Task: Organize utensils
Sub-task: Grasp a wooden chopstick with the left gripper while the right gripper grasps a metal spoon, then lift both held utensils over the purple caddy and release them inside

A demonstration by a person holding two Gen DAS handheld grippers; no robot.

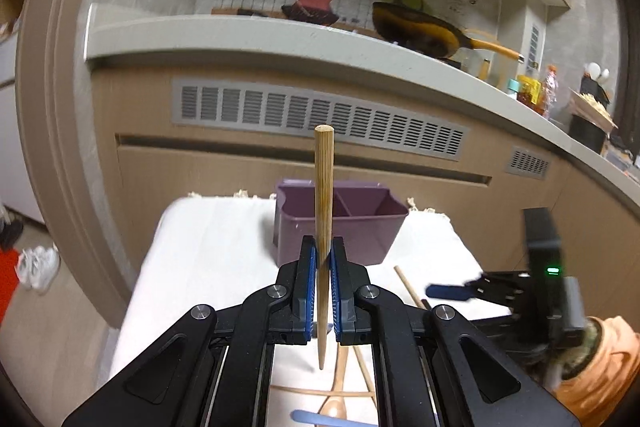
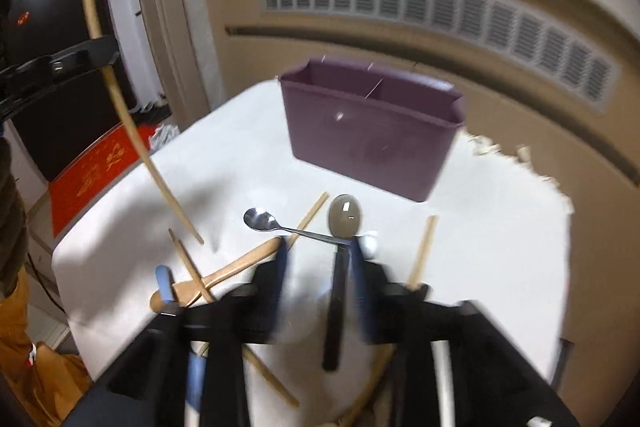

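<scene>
Wooden chopstick [image 1: 322,227], pinched upright in the left gripper [image 1: 323,267], could pivot and miss the purple caddy [image 1: 340,223] at twelve o'clock, while the spread-jawed right gripper [image 2: 320,291] risks scattering the steel spoon [image 2: 280,223].

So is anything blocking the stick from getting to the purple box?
Nothing visible is. The left gripper holds the long wooden chopstick upright, off the white tablecloth. The purple plastic two-compartment holder stands straight ahead, its top open. The other utensils lie nearer than the holder, below the lifted chopstick.
</scene>
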